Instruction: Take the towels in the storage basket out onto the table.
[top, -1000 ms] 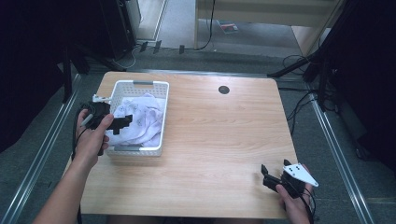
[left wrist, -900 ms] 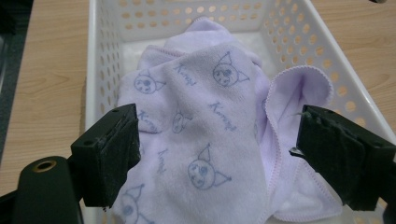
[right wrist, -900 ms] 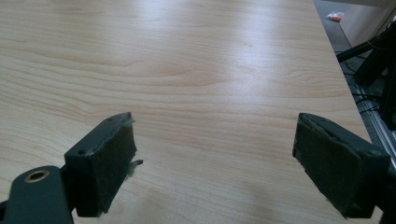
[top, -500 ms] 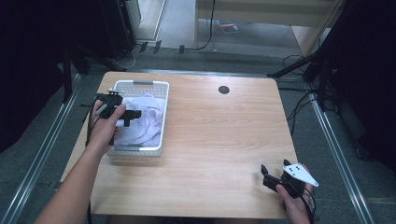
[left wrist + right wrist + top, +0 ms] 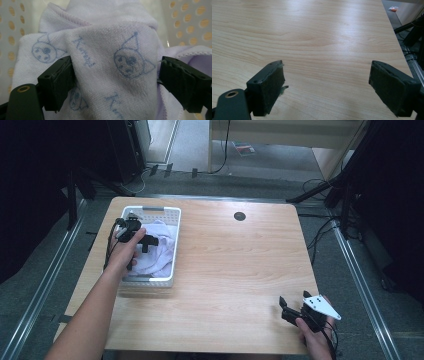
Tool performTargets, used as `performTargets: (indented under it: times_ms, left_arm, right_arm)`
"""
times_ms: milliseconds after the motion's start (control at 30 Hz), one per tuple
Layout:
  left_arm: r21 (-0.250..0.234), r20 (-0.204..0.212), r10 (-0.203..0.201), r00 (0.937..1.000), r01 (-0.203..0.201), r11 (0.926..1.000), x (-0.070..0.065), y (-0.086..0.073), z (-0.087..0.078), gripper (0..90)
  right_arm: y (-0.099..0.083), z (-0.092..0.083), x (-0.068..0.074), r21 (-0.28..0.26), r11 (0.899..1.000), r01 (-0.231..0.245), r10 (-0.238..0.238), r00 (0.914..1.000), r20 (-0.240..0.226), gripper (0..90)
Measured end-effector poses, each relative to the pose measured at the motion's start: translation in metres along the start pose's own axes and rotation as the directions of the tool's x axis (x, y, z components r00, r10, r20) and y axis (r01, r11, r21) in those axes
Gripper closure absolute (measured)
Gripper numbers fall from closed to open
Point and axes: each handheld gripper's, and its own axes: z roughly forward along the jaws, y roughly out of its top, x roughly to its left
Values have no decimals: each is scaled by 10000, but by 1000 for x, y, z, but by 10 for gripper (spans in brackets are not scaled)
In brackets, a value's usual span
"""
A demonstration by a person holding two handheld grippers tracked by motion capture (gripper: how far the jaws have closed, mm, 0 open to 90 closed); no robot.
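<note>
Nearest, at about 5 o'clock on the counter [image 5: 225, 270], the right claw [image 5: 292, 307] rests with its jaws spread wide over bare wood, holding nothing. Farther off, at 10 o'clock, the left claw [image 5: 150, 241] reaches into the white basket [image 5: 172, 245], jaws apart astride a fold of the lilac towel [image 5: 160, 252]. The towel is not yet gripped, so pinching and lifting it out remain. The left gripper view alone shows the towel's cartoon faces [image 5: 128, 61] and lettering.

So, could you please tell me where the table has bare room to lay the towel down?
The table is bare from the basket across to its right edge, between the round hole and the right gripper. It is crowded inside the basket, where the left gripper straddles the towel.
</note>
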Motion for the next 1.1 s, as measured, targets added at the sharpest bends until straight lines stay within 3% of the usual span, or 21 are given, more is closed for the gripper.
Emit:
performTargets:
  times_ms: [167, 300, 400, 600, 767, 933, 1100]
  left_arm:
    - [448, -319, 155, 9994, -140, 9989, -1, -1, 12, 89]
    - [561, -291, 328, 9990, -311, 9979, -3, -3, 17, 33]
    - [908, -780, 950, 9924, -878, 9920, -11, -4, 22, 17]
    - [961, -953, 1160, 9887, -1068, 9896, -13, -6, 25, 15]
    - [970, -1332, 1401, 9811, -1278, 9871, -18, -8, 27, 28]
    - [970, -1423, 1625, 9764, -1496, 9840, -16, -9, 21, 183]
    - [781, -1605, 1474, 9760, -1363, 9876, -9, -10, 16, 363]
  right_arm:
    - [0, 0, 0, -14, 10000, 9, -9, 10000, -5, 134]
    - [0, 0, 0, -13, 10000, 40, -40, 10000, 3, 134]
    - [0, 0, 0, -20, 10000, 93, -93, 10000, 6, 134]
    - [0, 0, 1, -1, 9999, 122, -122, 9999, 11, 134]
    - [0, 0, 1, -1, 10000, 99, -99, 10000, -1, 135]
    - [0, 1, 1, 7, 9999, 107, -107, 9999, -8, 135]
    - [0, 0, 1, 21, 9999, 135, -135, 9999, 16, 135]
